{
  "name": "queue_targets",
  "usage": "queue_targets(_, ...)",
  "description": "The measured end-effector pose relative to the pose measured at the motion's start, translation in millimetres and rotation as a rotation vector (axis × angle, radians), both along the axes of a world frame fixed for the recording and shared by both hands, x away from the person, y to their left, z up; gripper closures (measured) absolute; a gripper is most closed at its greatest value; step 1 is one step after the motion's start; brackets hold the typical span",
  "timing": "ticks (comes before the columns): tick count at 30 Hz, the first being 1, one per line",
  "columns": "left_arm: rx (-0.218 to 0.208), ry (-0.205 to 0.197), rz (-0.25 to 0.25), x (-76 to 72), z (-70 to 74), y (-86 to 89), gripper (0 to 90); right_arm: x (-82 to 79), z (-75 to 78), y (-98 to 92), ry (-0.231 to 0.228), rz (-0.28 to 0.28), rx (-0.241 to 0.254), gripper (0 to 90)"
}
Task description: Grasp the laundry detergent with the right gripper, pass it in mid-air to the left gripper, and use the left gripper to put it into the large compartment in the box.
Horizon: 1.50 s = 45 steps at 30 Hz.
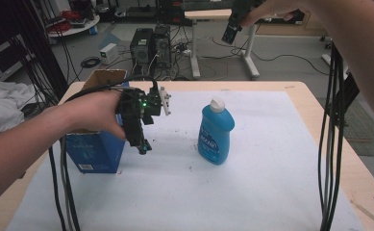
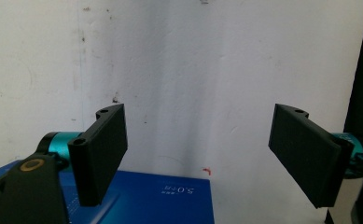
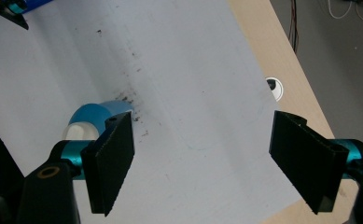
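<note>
A blue detergent bottle (image 1: 216, 132) with a white cap (image 1: 217, 104) stands upright near the middle of the white sheet (image 1: 252, 183). My left gripper (image 1: 144, 147) hangs to its left, jaws pointing down, just in front of a blue box (image 1: 95, 151). In the left gripper view the gripper (image 2: 200, 135) is open over bare sheet, with the box top (image 2: 160, 196) below. My right gripper (image 1: 230, 32) is raised high above the table's far side. It (image 3: 202, 154) is open and looks down on the bottle (image 3: 95, 114) from above.
The blue box has an open cardboard flap (image 1: 105, 77) at its back. The wooden table edge (image 3: 282, 60) with a round cable hole (image 3: 274, 87) runs on the right. Black cables (image 1: 331, 144) hang at the right; computers (image 1: 151, 45) sit on the floor beyond.
</note>
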<state>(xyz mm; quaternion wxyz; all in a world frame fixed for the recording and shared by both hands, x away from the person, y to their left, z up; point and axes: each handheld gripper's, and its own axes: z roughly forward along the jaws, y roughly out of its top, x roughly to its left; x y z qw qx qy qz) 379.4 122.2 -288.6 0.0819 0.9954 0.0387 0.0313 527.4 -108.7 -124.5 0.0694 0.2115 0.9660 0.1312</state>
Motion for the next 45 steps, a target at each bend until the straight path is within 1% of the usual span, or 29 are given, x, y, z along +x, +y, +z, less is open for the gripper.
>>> queue_targets(3,0.004,-0.003,0.003,0.2,1.2,0.6,19.6,-2.9,1.1,-3.5,-0.005,-0.002,0.011,21.6)
queue_targets(4,0.002,-0.004,0.004,0.2,1.5,0.7,19.6,-6.2,1.9,-7.3,-0.004,-0.004,0.023,21.6)
queue_targets(7,0.002,-0.01,0.007,-0.7,3.0,0.1,19.6,-8.8,2.1,-11.4,-0.007,-0.005,0.029,21.6)
queue_targets(8,-0.002,-0.014,0.007,-1.3,3.8,-0.3,19.6,-11.7,2.9,-15.6,-0.012,-0.009,0.041,21.6)
queue_targets(9,-0.002,-0.014,0.007,-1.3,3.8,-0.3,19.6,-11.7,2.9,-15.6,-0.012,-0.009,0.041,21.6)
queue_targets(10,0.002,-0.014,0.006,-1.5,5.2,-0.5,19.6,-14.8,4.3,-19.9,-0.019,-0.013,0.057,21.6)
queue_targets(13,0.002,-0.015,0.005,-1.6,5.9,-0.4,19.6,-18.5,5.6,-23.7,-0.024,-0.012,0.068,21.6)
queue_targets(14,0.001,-0.015,0.006,-1.6,6.0,-0.1,19.6,-22.5,7.2,-27.0,-0.031,-0.011,0.075,21.6)
queue_targets(15,0.001,-0.015,0.006,-1.6,6.0,-0.1,19.6,-22.5,7.2,-27.0,-0.031,-0.011,0.075,21.6)
queue_targets(18,0.005,-0.017,0.009,-1.8,6.2,0.3,19.6,-29.6,9.7,-31.8,-0.042,-0.008,0.096,21.6)
queue_targets(19,0.003,-0.02,0.009,-2.0,5.9,0.6,19.6,-34.5,10.3,-34.6,-0.049,-0.005,0.104,21.6)
queue_targets(21,0.007,-0.018,0.008,-2.1,6.4,0.9,19.6,-36.9,10.2,-36.0,-0.053,-0.005,0.105,21.5)
queue_targets(22,0.006,-0.018,0.01,-2.2,6.4,1.1,19.6,-41.7,9.4,-38.9,-0.059,-0.002,0.112,21.6)
queue_targets(24,0.005,-0.021,0.014,-2.2,6.8,1.8,19.6,-46.4,8.1,-42.0,-0.065,-0.001,0.123,21.6)
queue_targets(25,0.005,-0.021,0.014,-2.2,6.8,1.8,19.6,-46.4,8.1,-42.0,-0.065,-0.001,0.123,21.6)
queue_targets(26,0.007,-0.021,0.012,-2.0,7.1,2.1,19.6,-50.9,5.7,-45.2,-0.071,0.0,0.129,21.5)
queue_targets(29,0.004,-0.019,0.016,-2.5,7.2,2.6,19.6,-54.8,2.7,-48.8,-0.071,0.0,0.134,21.6)
queue_targets(30,0.002,-0.022,0.016,-2.4,7.0,3.4,19.6,-59.0,-0.2,-52.3,-0.072,0.001,0.143,21.5)
queue_targets(31,0.002,-0.022,0.016,-2.4,7.0,3.4,19.6,-59.0,-0.2,-52.3,-0.072,0.001,0.143,21.5)
queue_targets(33,0.0,-0.025,0.019,-2.4,7.0,4.1,19.6,-63.5,-3.1,-55.3,-0.078,0.004,0.15,21.5)
queue_targets(34,0.002,-0.026,0.021,-2.4,7.3,4.2,19.6,-68.5,-5.9,-57.4,-0.08,0.007,0.159,21.6)
queue_targets(35,0.001,-0.025,0.022,-2.4,7.4,4.4,19.6,-68.5,-5.9,-57.4,-0.08,0.007,0.159,21.6)
queue_targets(37,0.001,-0.025,0.02,-2.2,7.6,4.5,19.6,-74.0,-9.0,-58.8,-0.083,0.009,0.163,21.6)
queue_targets(38,-0.001,-0.024,0.021,-2.5,7.6,4.5,19.6,-79.1,-13.2,-59.8,-0.085,0.017,0.175,21.5)
queue_targets(40,-0.004,-0.022,0.022,-2.7,7.4,4.5,19.6,-81.5,-15.9,-60.2,-0.085,0.022,0.176,21.5)
queue_targets(42,-0.001,-0.024,0.02,-2.8,7.6,4.7,19.6,-87.4,-25.3,-61.1,-0.083,0.024,0.172,21.6)
queue_targets(43,-0.001,-0.024,0.02,-2.8,7.6,4.7,19.6,-87.4,-25.3,-61.1,-0.083,0.024,0.172,21.6)
queue_targets(44,-0.005,-0.026,0.02,-2.7,7.2,5.0,19.6,-90.7,-31.7,-62.5,-0.078,0.028,0.181,21.5)
queue_targets(45,-0.005,-0.028,0.02,-2.9,7.3,5.1,19.6,-90.7,-31.7,-62.5,-0.078,0.028,0.181,21.5)
